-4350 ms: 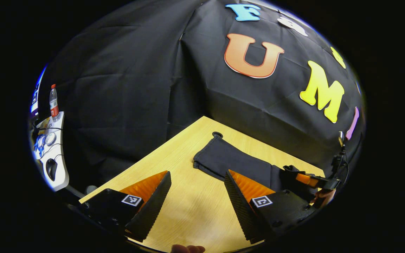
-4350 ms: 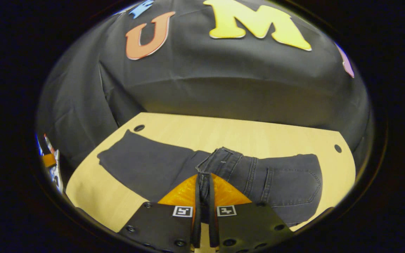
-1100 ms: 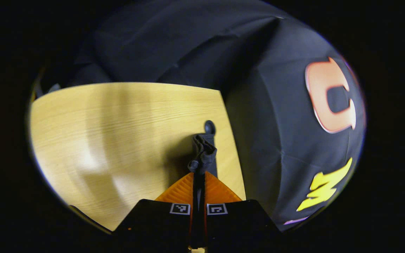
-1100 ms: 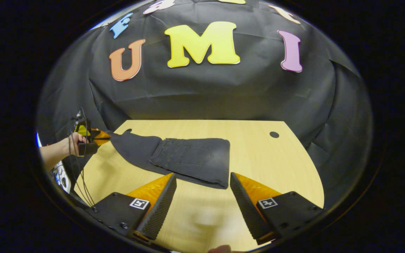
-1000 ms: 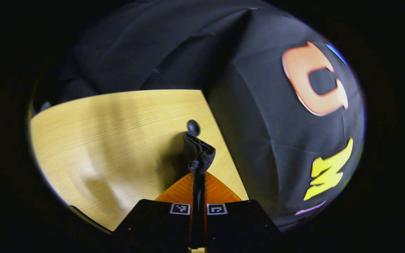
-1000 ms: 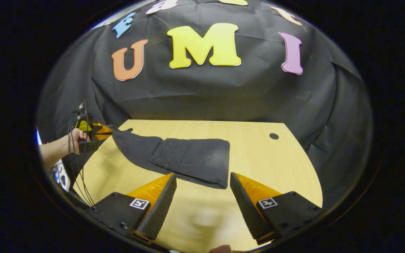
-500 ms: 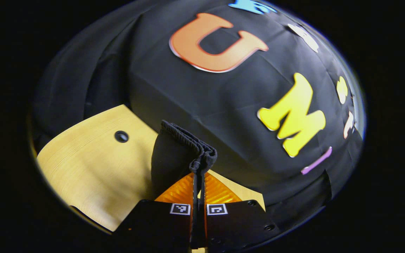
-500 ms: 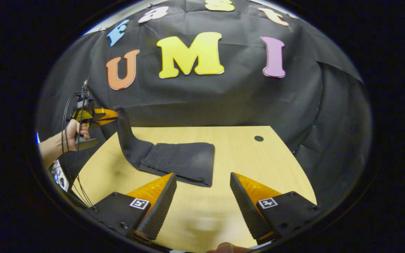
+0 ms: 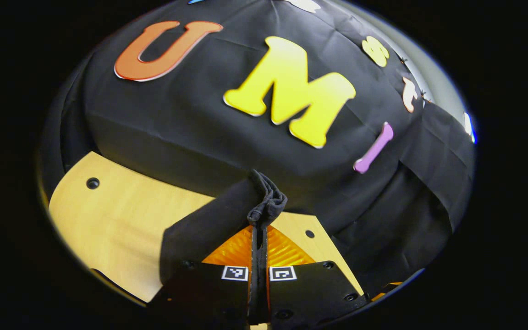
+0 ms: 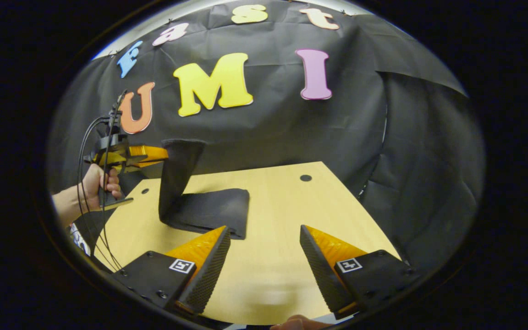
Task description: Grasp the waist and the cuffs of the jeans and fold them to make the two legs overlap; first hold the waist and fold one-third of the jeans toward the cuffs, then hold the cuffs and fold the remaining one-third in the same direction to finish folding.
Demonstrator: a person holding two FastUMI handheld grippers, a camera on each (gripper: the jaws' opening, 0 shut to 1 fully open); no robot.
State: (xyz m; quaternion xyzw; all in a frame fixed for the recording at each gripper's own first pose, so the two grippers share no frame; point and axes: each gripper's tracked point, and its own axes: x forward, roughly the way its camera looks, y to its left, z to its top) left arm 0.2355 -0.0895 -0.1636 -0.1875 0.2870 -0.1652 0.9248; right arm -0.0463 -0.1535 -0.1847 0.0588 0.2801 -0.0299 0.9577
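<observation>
Dark denim hangs in a steep sheet from the left tongs point(image 10: 165, 156), which are clenched on the bunched cuffs point(image 9: 266, 204) of the jeans point(image 10: 209, 211). In the left gripper view the two fingers are pressed together at six o'clock with the hem puckered just past their tips, and the lifted leg section falls away toward eight o'clock onto the wooden tabletop point(image 9: 108, 215). In the right gripper view the same tongs sit at about nine o'clock, held by a hand point(image 10: 101, 181), with the cuffs raised well above the tabletop point(image 10: 291, 238) and the cloth dropping from them to the folded stack below.

That stack lies flat near the centre, toward the far side of the tabletop, as a compact rectangle with a clean folded edge on its three o'clock side. Judging by this, the legs are already overlapped and the waist third is already folded toward the cuffs. The last fold is in progress: the cuffs are up but not yet carried over and laid on the stack. What is left looks like sweeping them toward three o'clock, lowering them and letting go.

The right tongs point(image 10: 264, 256) are released, fingers spread wide and holding nothing, hovering over bare wood at six o'clock, near the stack's closest edge.
</observation>
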